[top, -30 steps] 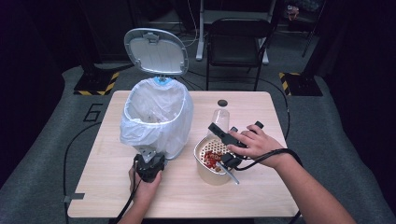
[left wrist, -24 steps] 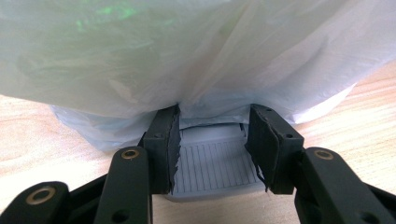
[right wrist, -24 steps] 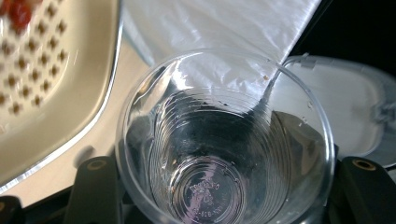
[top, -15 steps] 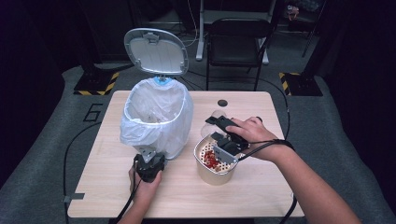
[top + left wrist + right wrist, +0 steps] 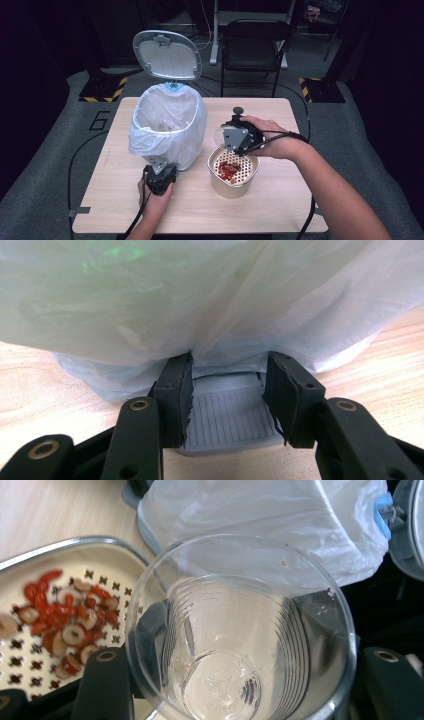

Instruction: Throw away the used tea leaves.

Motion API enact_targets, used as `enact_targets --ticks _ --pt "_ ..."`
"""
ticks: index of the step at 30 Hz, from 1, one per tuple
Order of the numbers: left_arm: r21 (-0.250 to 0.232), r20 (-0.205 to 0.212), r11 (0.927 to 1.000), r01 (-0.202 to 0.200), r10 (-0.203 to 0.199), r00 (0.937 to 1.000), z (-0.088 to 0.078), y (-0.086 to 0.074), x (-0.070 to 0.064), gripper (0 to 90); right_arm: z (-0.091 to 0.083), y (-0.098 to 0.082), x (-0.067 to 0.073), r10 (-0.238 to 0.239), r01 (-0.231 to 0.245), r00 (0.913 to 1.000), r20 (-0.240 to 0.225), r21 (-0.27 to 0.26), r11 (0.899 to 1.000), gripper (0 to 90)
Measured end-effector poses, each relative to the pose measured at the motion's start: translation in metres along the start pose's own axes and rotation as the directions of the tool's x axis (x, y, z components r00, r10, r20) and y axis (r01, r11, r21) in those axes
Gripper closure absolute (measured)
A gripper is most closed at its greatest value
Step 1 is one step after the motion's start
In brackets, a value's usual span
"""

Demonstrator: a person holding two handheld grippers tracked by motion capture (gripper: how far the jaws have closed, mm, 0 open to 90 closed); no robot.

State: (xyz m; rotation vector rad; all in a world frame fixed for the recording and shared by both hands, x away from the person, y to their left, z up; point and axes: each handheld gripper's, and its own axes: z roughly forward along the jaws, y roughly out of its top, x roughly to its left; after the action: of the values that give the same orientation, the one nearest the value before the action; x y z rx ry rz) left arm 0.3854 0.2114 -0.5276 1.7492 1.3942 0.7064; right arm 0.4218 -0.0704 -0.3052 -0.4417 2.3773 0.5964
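Note:
A white-lined pedal bin stands on the table with its grey lid up. My left gripper sits at the bin's foot. In the left gripper view it is shut on the ribbed grey pedal. My right gripper hangs over a cream strainer bowl and is shut on an empty clear plastic cup. The right gripper view looks into the cup, with its mouth toward the bin's bag. Red and pale food bits lie in the strainer.
A black folding chair stands behind the table. Cables trail from both grippers over the table's front edge and its right side. Dark floor lies all around the table.
My right hand has lifted the cup up off the strainer bowl and swung it toward the bin. The left gripper has stayed on the pedal and the lid has stayed up.

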Motion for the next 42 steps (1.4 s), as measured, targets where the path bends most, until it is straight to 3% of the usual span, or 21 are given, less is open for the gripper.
enact_targets --ticks 3,4,6,9,10,11,14,15,19,20,23,27,32,33,34,35,37,39,40,41,42 --pt "-0.004 -0.002 1.0000 -0.007 0.007 1.0000 0.000 0.000 0.000 54.0 -0.003 0.000 -0.010 0.082 -0.084 0.9955 -0.048 -0.029 0.996 36.8" --pt "-0.002 0.001 1.0000 -0.006 0.006 1.0000 0.000 0.000 0.000 54.0 -0.003 -0.001 -0.012 0.135 -0.139 0.9869 -0.088 -0.037 0.990 36.8" --pt "-0.001 0.003 1.0000 -0.003 0.003 1.0000 0.000 0.000 0.000 54.0 -0.003 -0.002 -0.017 0.193 -0.200 0.9733 -0.124 -0.050 0.978 36.8" --pt "-0.003 0.003 1.0000 0.000 0.000 1.0000 0.000 0.000 0.000 54.0 -0.003 -0.006 -0.024 0.292 -0.306 0.9367 -0.193 -0.044 0.951 36.9" --pt "-0.006 -0.002 1.0000 -0.004 0.004 1.0000 0.000 0.000 0.000 54.0 -0.002 -0.007 -0.026 0.310 -0.324 0.9292 -0.201 -0.037 0.945 37.0" --pt "-0.006 -0.002 1.0000 -0.003 0.003 1.0000 0.000 0.000 0.000 54.0 -0.001 -0.009 -0.028 0.342 -0.357 0.9126 -0.225 -0.031 0.934 37.0" --pt "-0.005 -0.004 1.0000 -0.007 0.007 1.0000 0.000 0.000 0.000 54.0 0.000 -0.014 -0.033 0.395 -0.414 0.8813 -0.260 -0.022 0.910 37.0" --pt "-0.009 -0.006 0.9999 -0.005 0.005 1.0000 0.000 0.000 0.000 54.0 -0.001 -0.016 -0.034 0.425 -0.447 0.8607 -0.280 -0.015 0.895 37.1" --pt "-0.005 -0.004 0.9999 -0.009 0.009 1.0000 0.000 0.000 0.000 54.0 0.000 -0.021 -0.038 0.465 -0.494 0.8329 -0.299 -0.023 0.869 37.1" --pt "-0.003 -0.003 0.9999 -0.011 0.011 0.9999 0.000 0.000 0.001 54.0 0.000 -0.022 -0.038 0.469 -0.498 0.8326 -0.295 -0.026 0.867 37.2" --pt "-0.004 -0.002 1.0000 -0.008 0.008 1.0000 0.000 0.000 0.000 54.0 0.001 -0.025 -0.040 0.496 -0.531 0.8102 -0.312 -0.032 0.847 37.3" --pt "-0.003 -0.002 1.0000 -0.008 0.008 1.0000 0.000 0.000 0.001 54.0 -0.001 -0.028 -0.042 0.521 -0.559 0.7898 -0.323 -0.031 0.828 37.2" --pt "-0.003 -0.003 1.0000 -0.009 0.009 1.0000 0.000 0.000 0.000 54.0 -0.001 -0.027 -0.044 0.529 -0.570 0.7828 -0.328 -0.039 0.820 37.2" --pt "-0.003 -0.015 0.9995 -0.030 0.030 0.9994 -0.001 0.001 0.002 54.0 -0.001 -0.027 -0.044 0.533 -0.576 0.7785 -0.331 -0.038 0.817 37.2" --pt "0.000 -0.007 0.9997 -0.024 0.024 0.9997 -0.001 0.000 0.001 54.0 -0.001 -0.026 -0.045 0.543 -0.587 0.7675 -0.340 -0.034 0.809 37.0" --pt "0.002 -0.007 0.9997 -0.025 0.025 0.9997 -0.001 0.000 0.001 54.0 -0.001 -0.025 -0.045 0.542 -0.589 0.7668 -0.344 -0.040 0.807 36.9" --pt "0.004 -0.007 0.9996 -0.027 0.027 0.9996 -0.001 0.001 0.001 54.0 -0.003 -0.022 -0.048 0.553 -0.606 0.7533 -0.356 -0.048 0.794 36.6" --pt "-0.003 -0.013 0.9996 -0.029 0.029 0.9995 -0.001 0.001 0.002 54.0 -0.006 -0.019 -0.053 0.556 -0.609 0.7545 -0.349 -0.057 0.791 36.4" --pt "0.002 -0.006 0.9997 -0.025 0.025 0.9997 -0.001 0.001 0.001 54.0 -0.007 -0.017 -0.055 0.564 -0.617 0.7482 -0.349 -0.055 0.785 36.4" --pt "-0.004 -0.014 0.9998 -0.020 0.020 0.9997 -0.001 0.001 0.001 54.0 -0.008 -0.016 -0.057 0.558 -0.613 0.7537 -0.347 -0.064 0.788 36.4" --pt "-0.004 -0.013 0.9998 -0.020 0.020 0.9997 -0.001 0.001 0.001 54.0 -0.010 -0.013 -0.060 0.566 -0.621 0.7487 -0.345 -0.068 0.781 36.4"
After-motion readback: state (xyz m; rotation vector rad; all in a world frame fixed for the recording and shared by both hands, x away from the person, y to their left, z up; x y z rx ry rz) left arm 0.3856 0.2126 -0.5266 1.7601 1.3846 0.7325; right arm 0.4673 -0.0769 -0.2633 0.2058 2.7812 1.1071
